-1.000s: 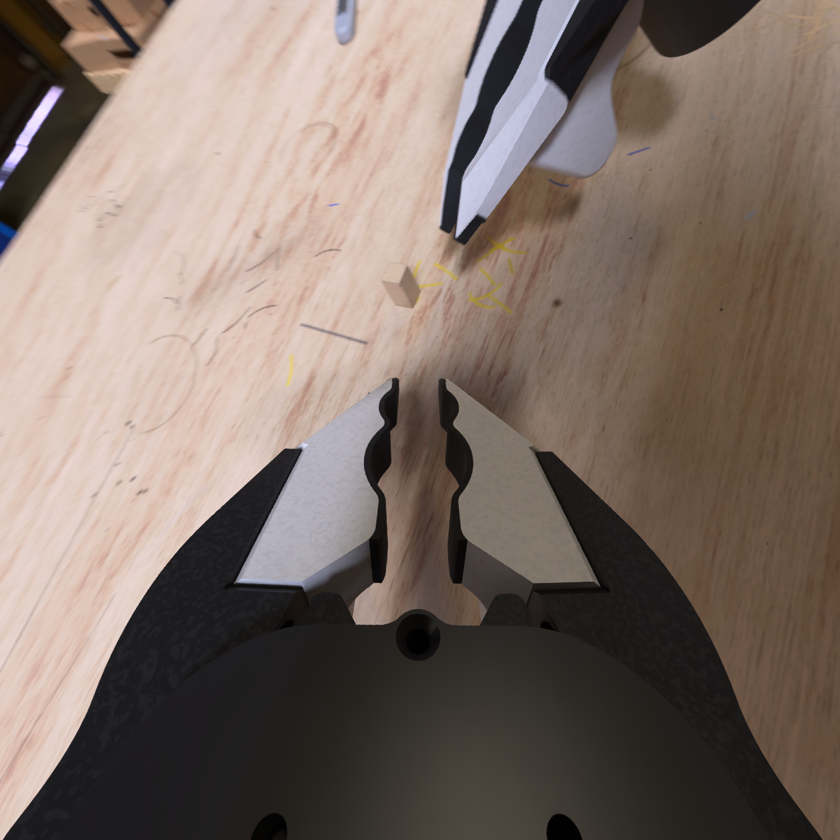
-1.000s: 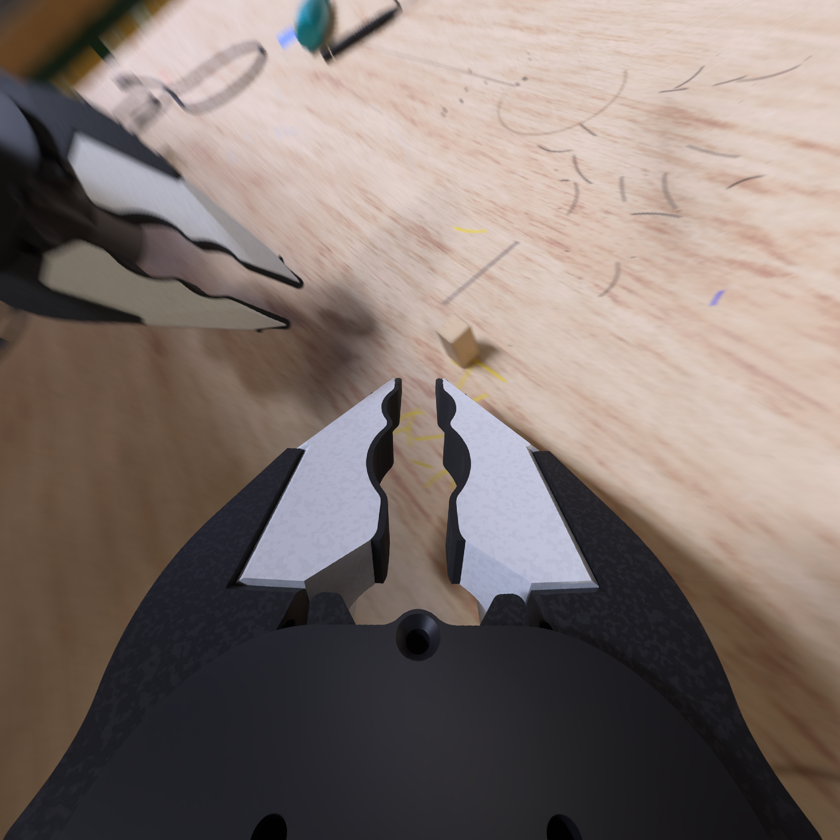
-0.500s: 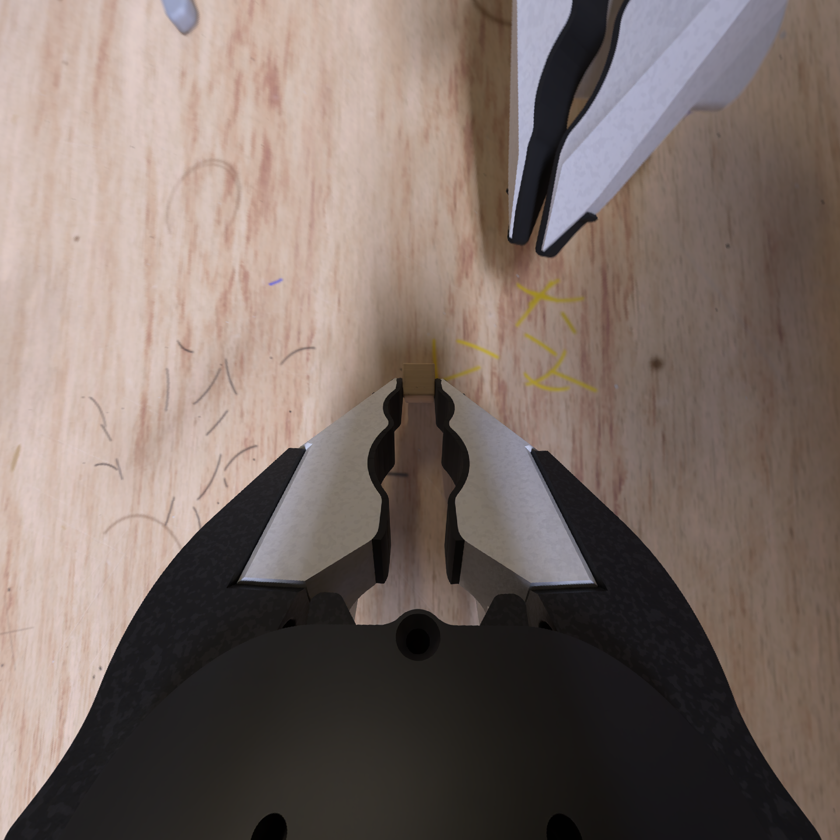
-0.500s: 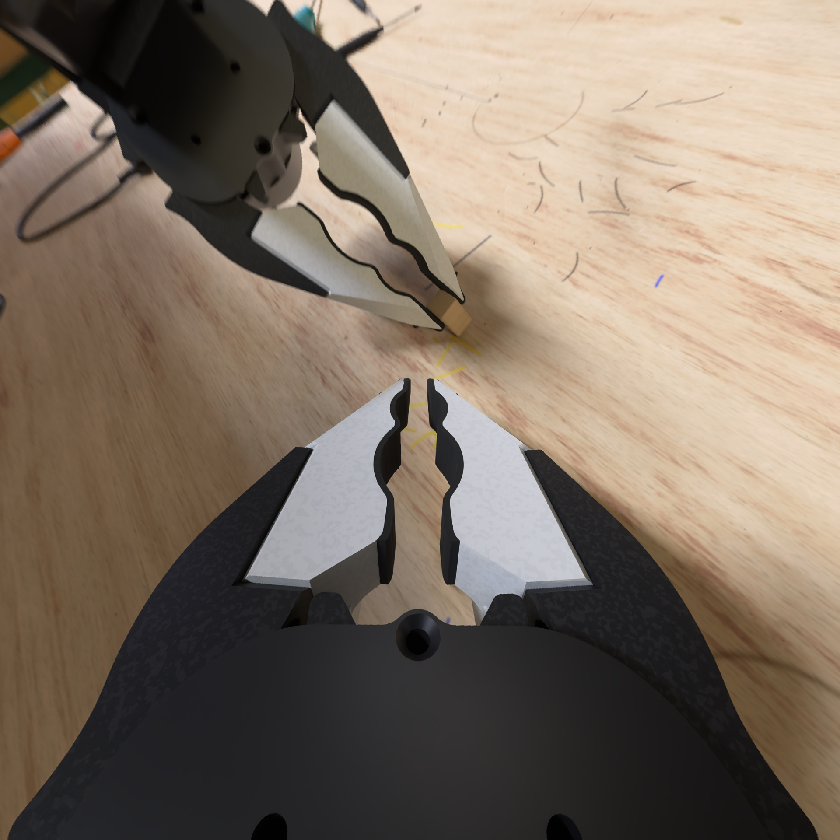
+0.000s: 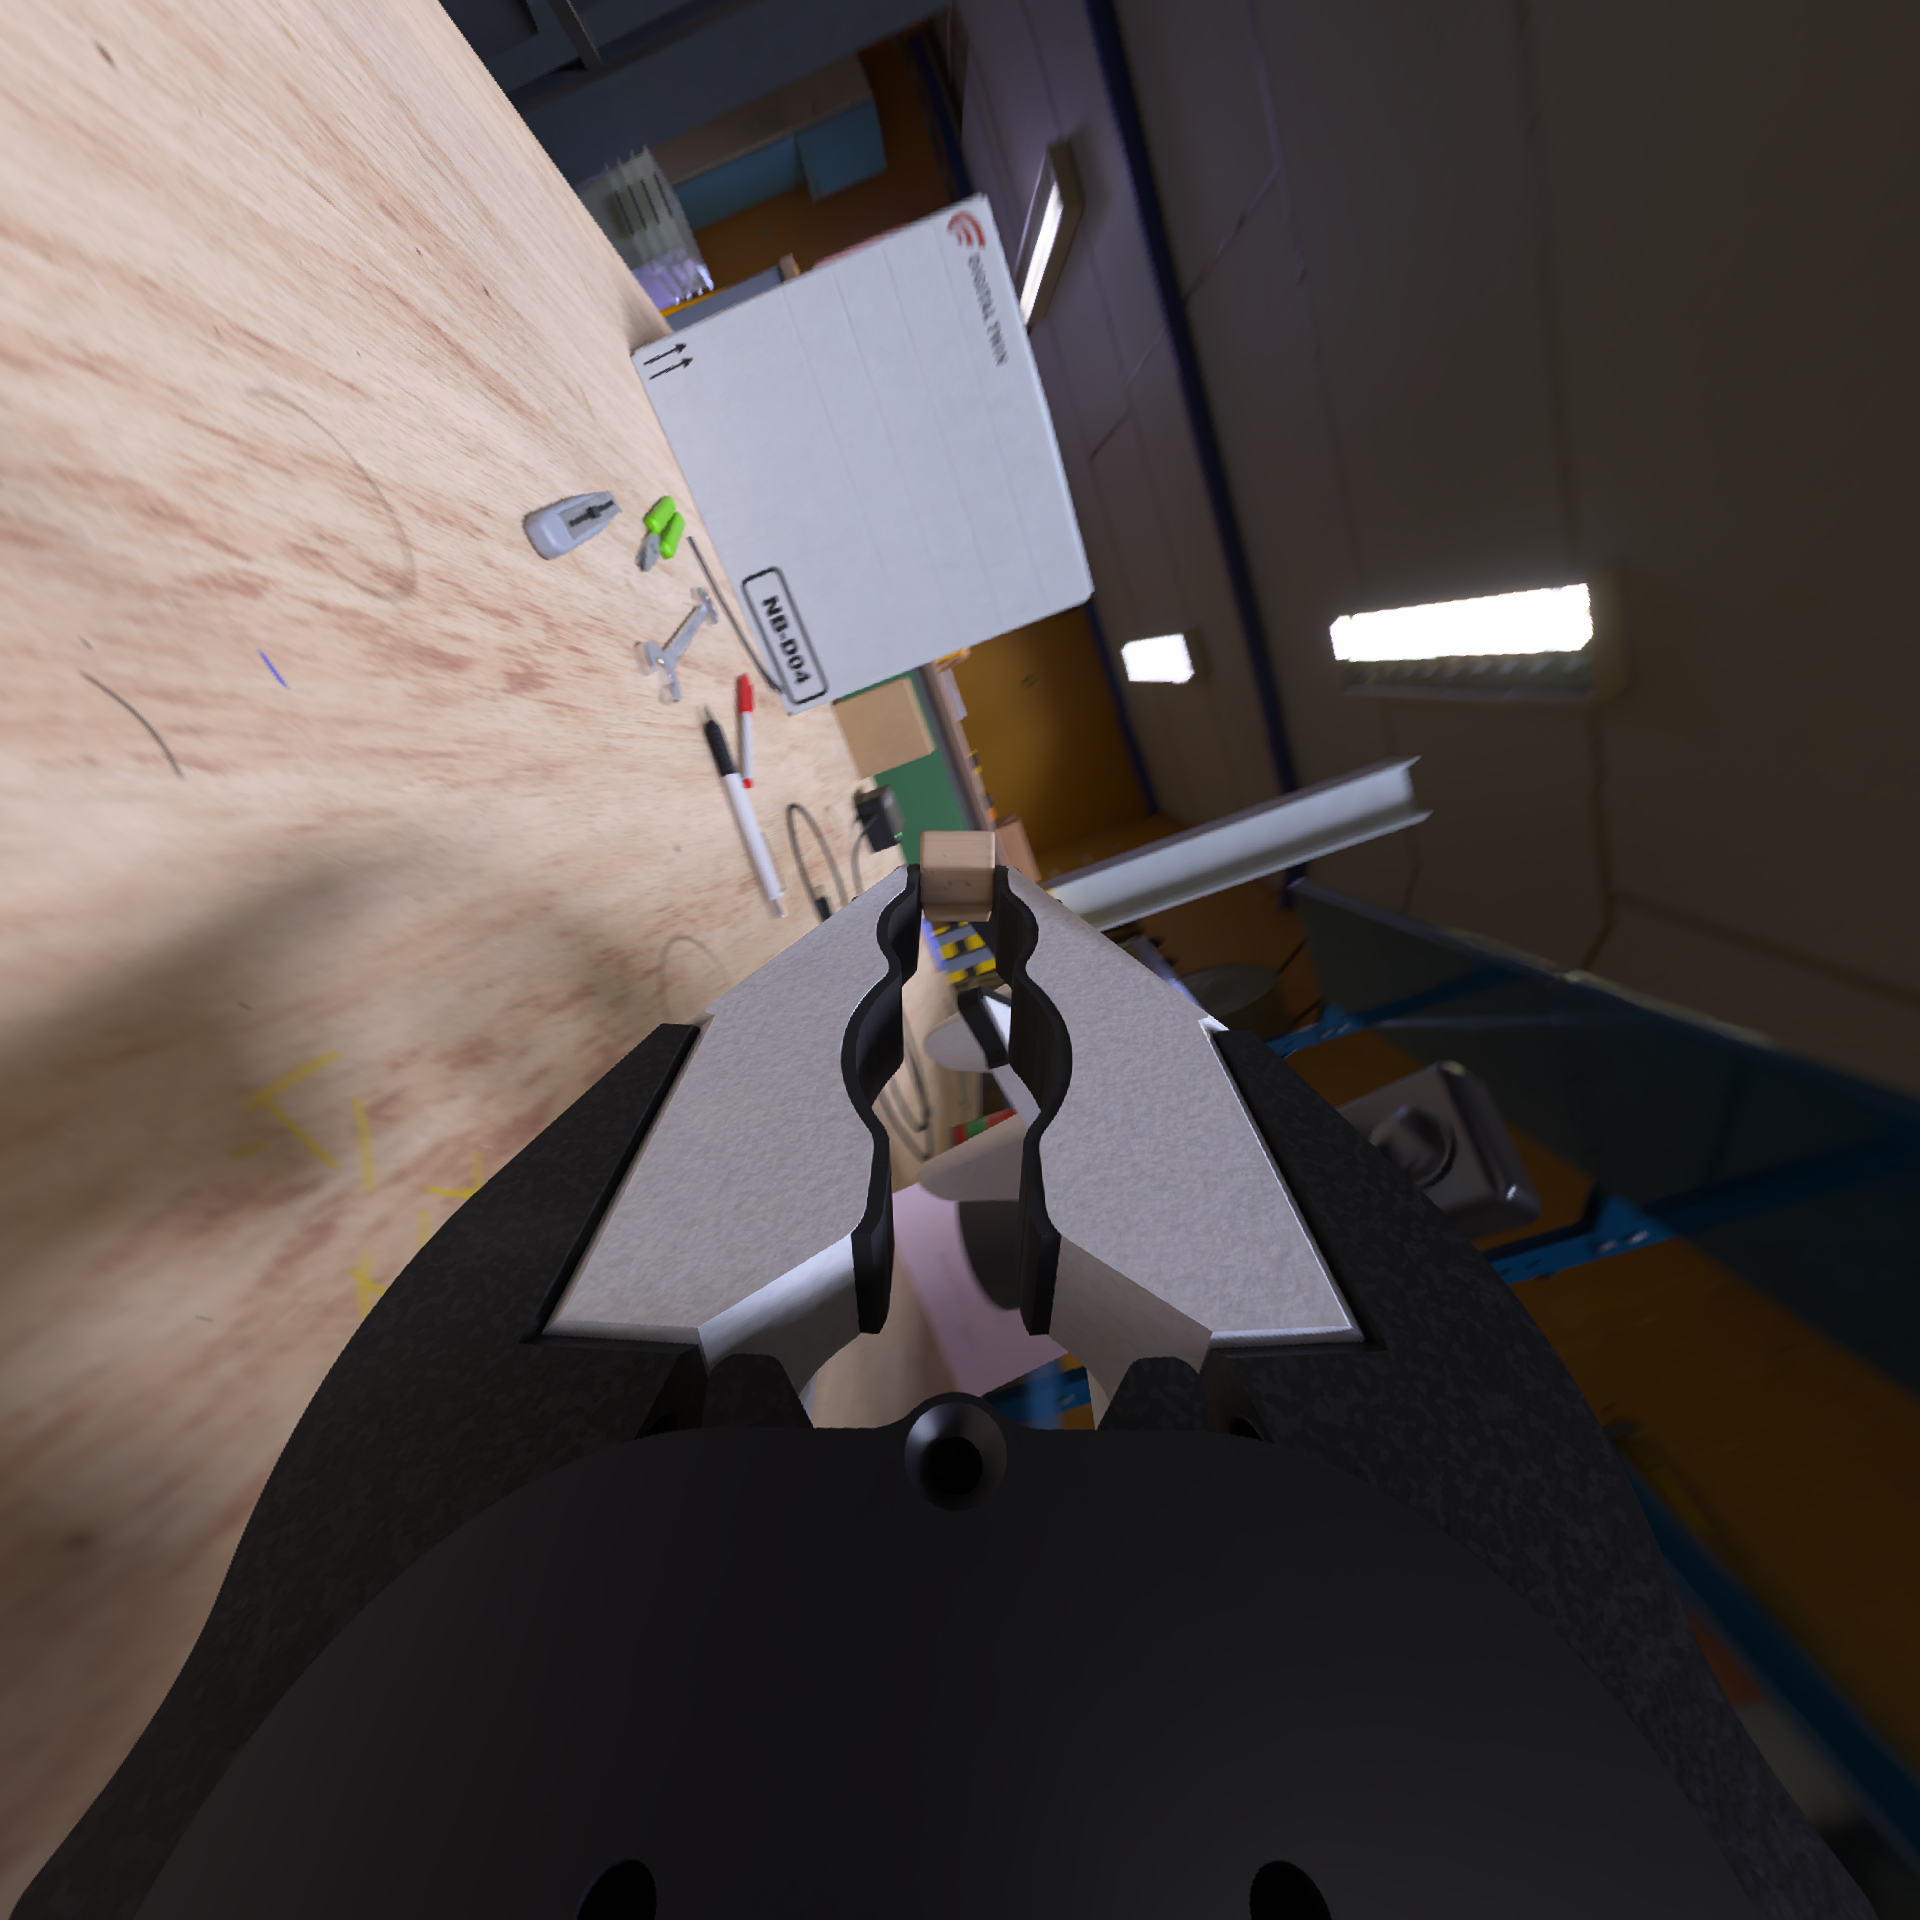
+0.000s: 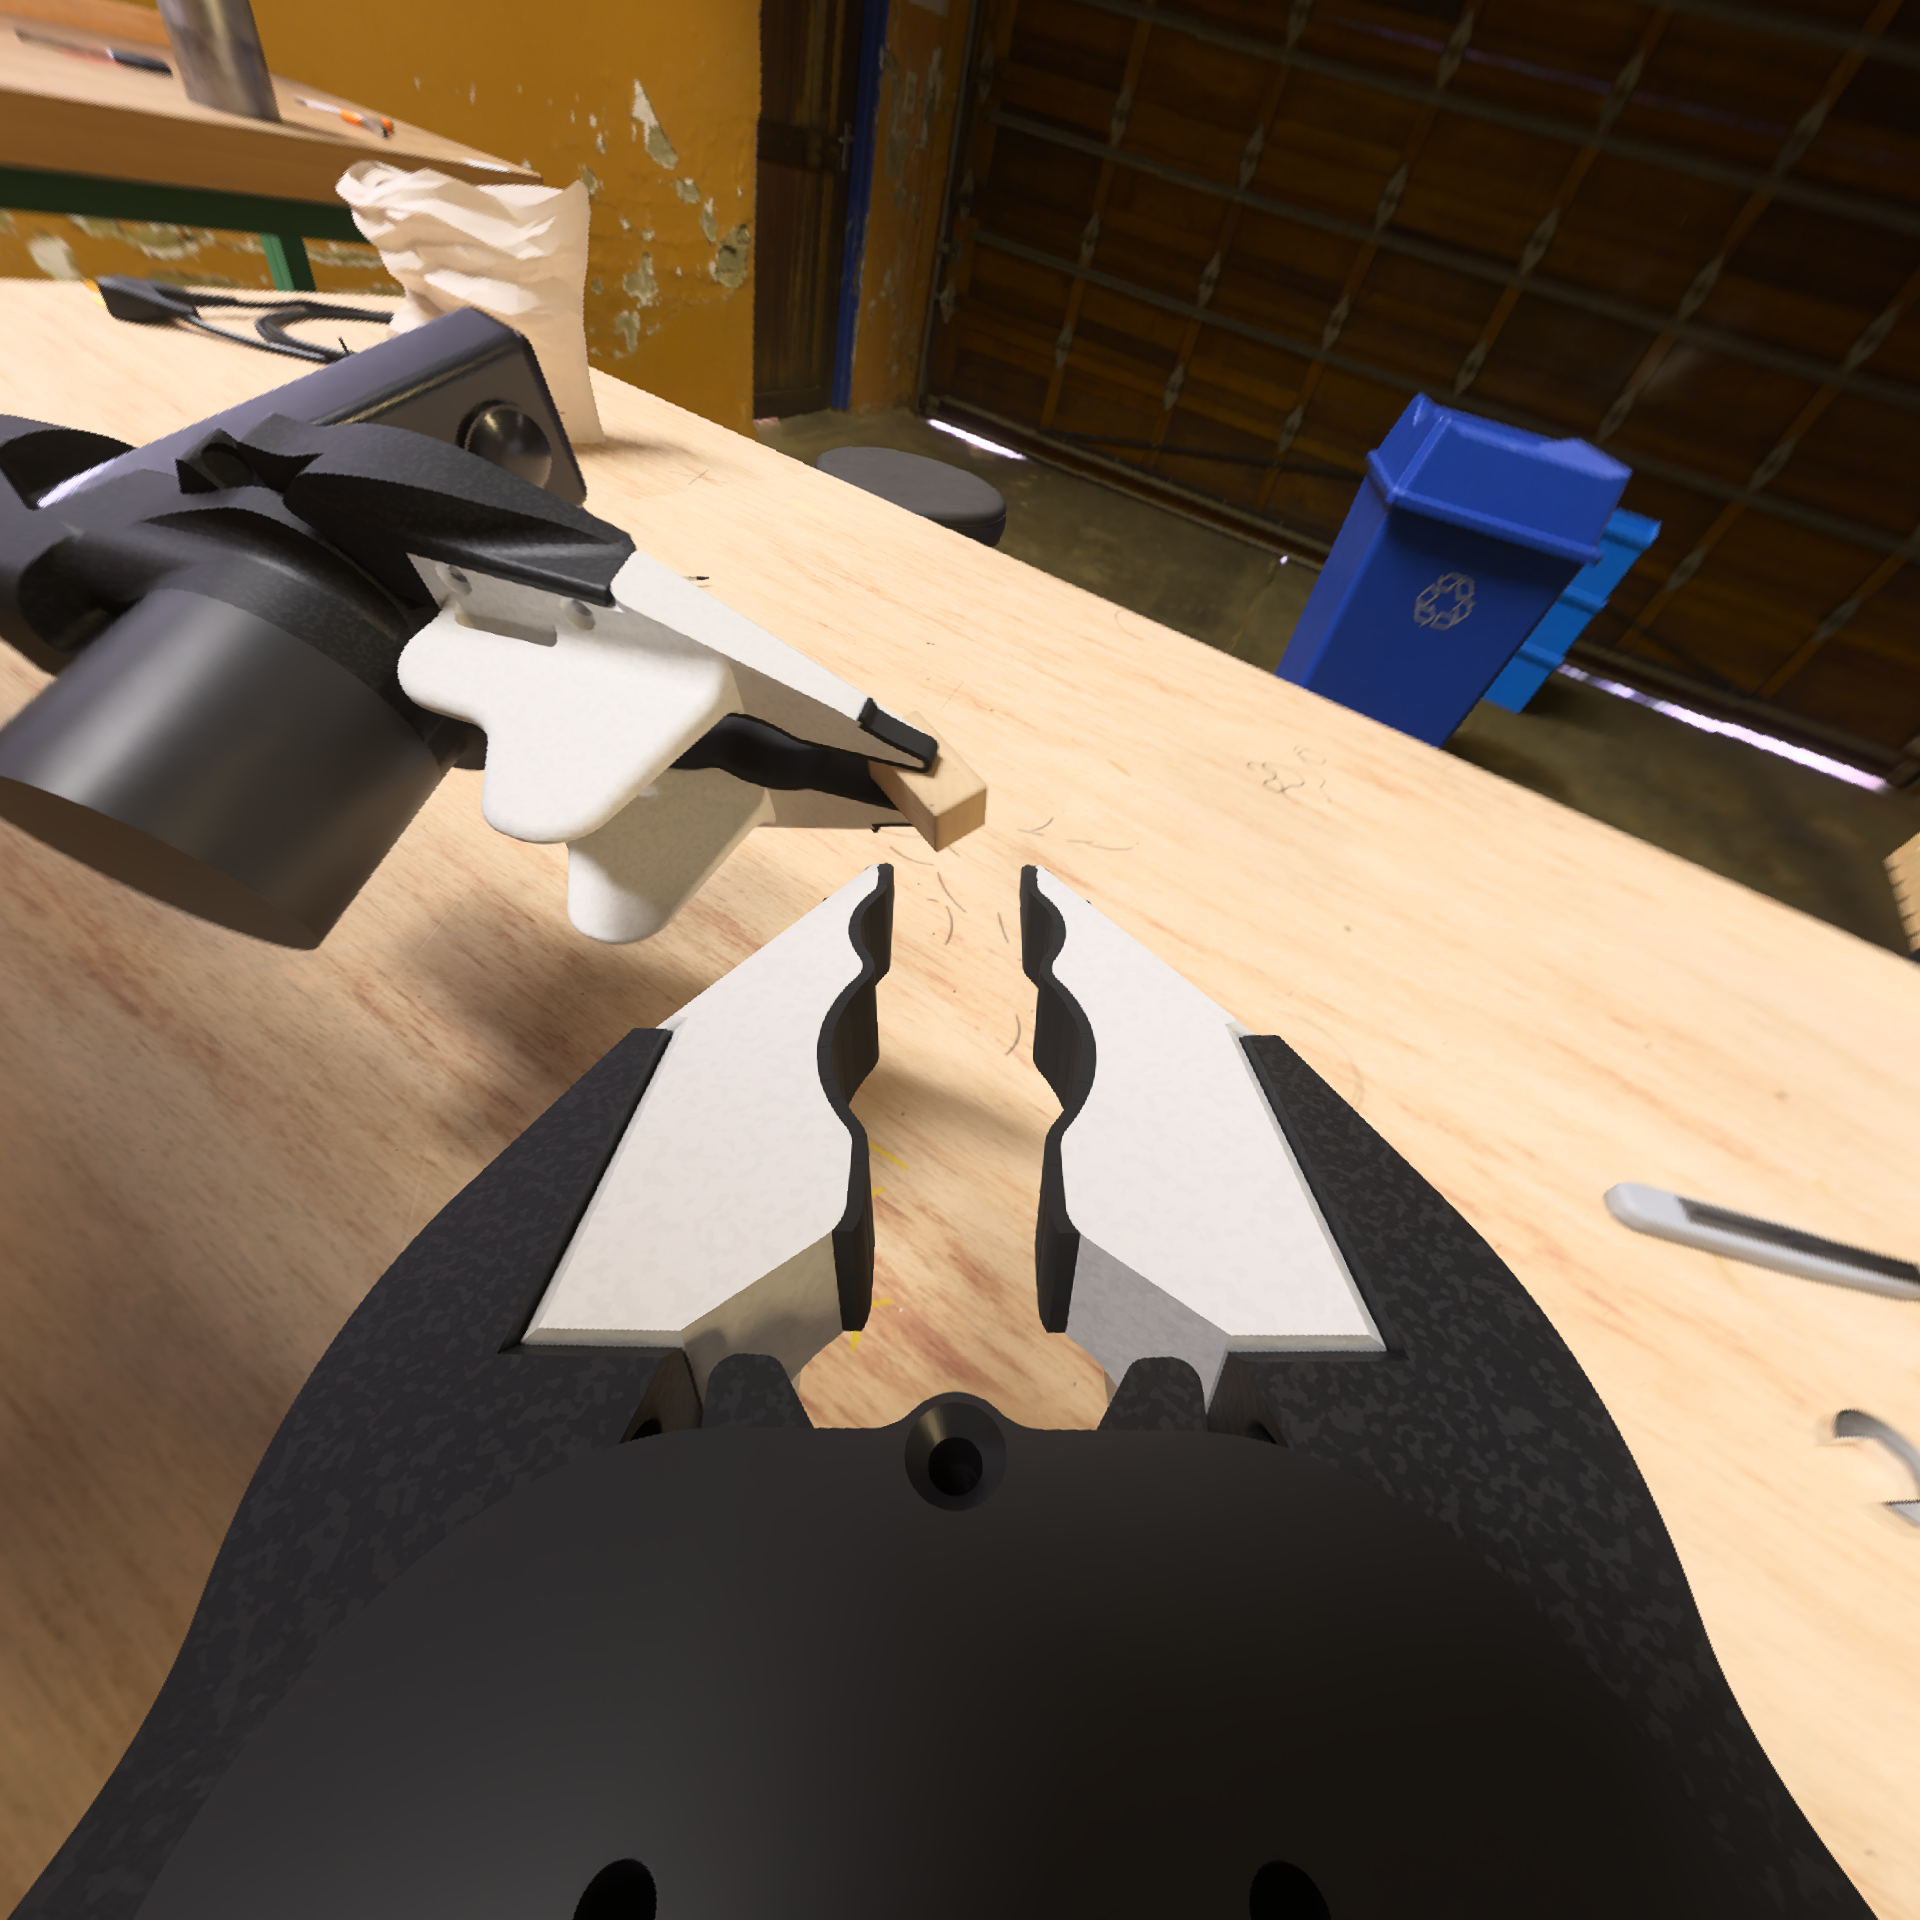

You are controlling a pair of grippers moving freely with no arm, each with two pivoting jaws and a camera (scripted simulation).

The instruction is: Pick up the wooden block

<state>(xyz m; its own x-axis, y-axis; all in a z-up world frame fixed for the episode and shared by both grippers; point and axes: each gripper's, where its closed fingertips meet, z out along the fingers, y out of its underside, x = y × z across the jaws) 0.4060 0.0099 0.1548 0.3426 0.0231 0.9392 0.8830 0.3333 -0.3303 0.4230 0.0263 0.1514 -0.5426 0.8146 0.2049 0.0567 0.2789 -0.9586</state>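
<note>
The small pale wooden block [image 5: 957,879] sits pinched between the tips of my left gripper [image 5: 957,891], held up in the air off the wooden table [image 5: 260,520]. In the right wrist view the left gripper [image 6: 902,764] reaches in from the left, rolled on its side, with the block [image 6: 943,798] sticking out of its tips above the table [image 6: 1351,987]. My right gripper [image 6: 956,883] is open and empty, just below and in front of the block, apart from it.
A white box [image 5: 862,457] stands at the table's far edge, with a grey cutter [image 5: 569,522], a green tool [image 5: 661,532], a wrench [image 5: 681,646] and pens [image 5: 743,805] beside it. A utility knife [image 6: 1756,1252] lies to the right; a blue bin [image 6: 1455,592] stands beyond.
My left gripper has shut on the block, lifted it off the table and rolled onto its side. My right gripper has opened wider and tilted up from the table.
</note>
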